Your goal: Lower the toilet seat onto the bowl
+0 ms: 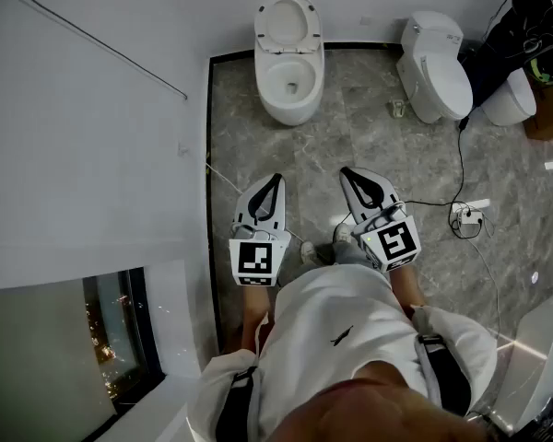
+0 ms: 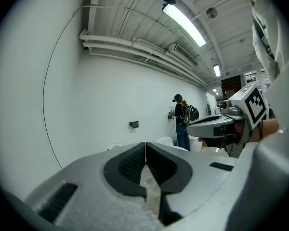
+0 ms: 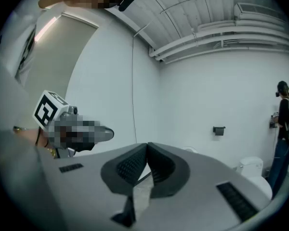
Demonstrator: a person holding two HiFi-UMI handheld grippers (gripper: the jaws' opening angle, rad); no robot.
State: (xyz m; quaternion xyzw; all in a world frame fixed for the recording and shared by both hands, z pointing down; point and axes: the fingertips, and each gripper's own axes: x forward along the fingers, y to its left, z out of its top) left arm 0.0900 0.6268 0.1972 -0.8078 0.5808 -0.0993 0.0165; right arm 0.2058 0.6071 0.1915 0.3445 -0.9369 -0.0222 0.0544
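Grey marbled floor (image 1: 369, 136) underfoot, white wall (image 1: 92, 155) running along at 9 o'clock. Target toilet sits at 12 o'clock in the head view, backed to the far wall. Its bowl (image 1: 291, 88) is open, and the toilet seat (image 1: 287, 22) stands raised behind it, ring facing me and leaning back toward the wall, as far as I can judge from this height. The fixture's long axis runs 12 to 6, hinge end far, bowl lip near. I am well short of it, with bare floor between. The left gripper (image 1: 276, 181) is closed tight with nothing between the pads. The right gripper (image 1: 347, 172) is the same, jaws together and empty. Both are held out in front of my waist, side by side and near level, noses pointing toward the far wall and marker cubes back toward me. From the left gripper the seat lies almost dead at 12; from the right it lies nearer 11. I judge the left hand better lined up, though neither is much closer. Nothing has been done on the task yet: the seat is up and untouched. Next move, as I read it, is to step in, reach past the bowl lip to the seat's top edge and tip it forward. A second toilet (image 1: 435, 70) with its lid down stands at 1 o'clock; leave it alone. A cable (image 1: 460, 168) trails across the floor at 2 o'clock.
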